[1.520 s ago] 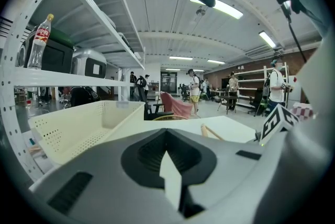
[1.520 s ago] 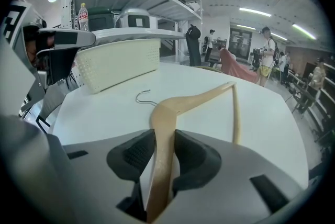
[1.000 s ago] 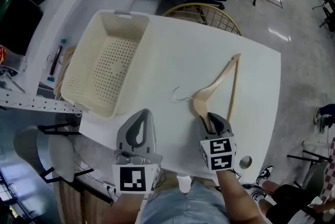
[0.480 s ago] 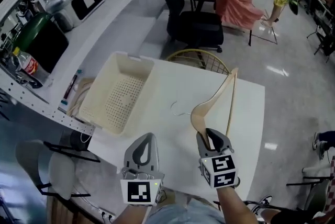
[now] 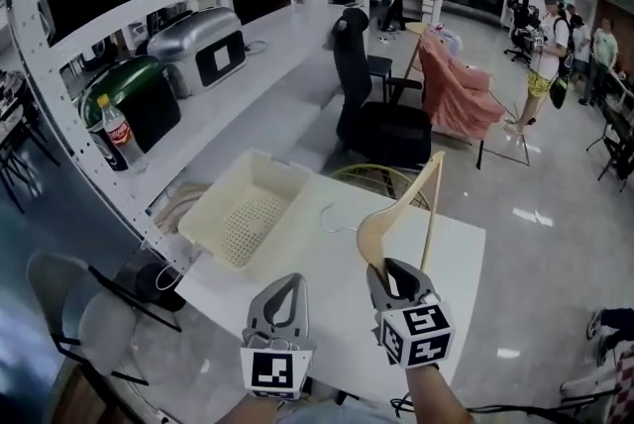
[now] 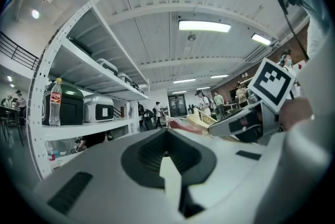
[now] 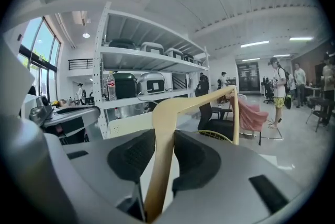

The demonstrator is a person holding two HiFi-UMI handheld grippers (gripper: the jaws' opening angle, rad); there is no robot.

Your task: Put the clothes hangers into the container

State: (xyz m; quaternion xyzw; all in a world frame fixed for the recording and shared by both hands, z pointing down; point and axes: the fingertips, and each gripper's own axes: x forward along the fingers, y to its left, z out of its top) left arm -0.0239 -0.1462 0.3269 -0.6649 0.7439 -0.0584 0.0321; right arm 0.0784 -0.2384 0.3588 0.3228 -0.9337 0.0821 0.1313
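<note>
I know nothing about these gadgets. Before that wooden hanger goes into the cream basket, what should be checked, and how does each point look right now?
1. Grip: the right gripper's jaws are closed on one arm of the hanger. Ok.
2. Hanger off the table: it looks raised clear of it. Ok.
3. Container: open on top, nothing seen inside. Ok.
4. Left gripper: shut, empty, beside the right one and short of the container. Ok.
5. Metal hook clear of the container's rim: cannot tell.
</note>
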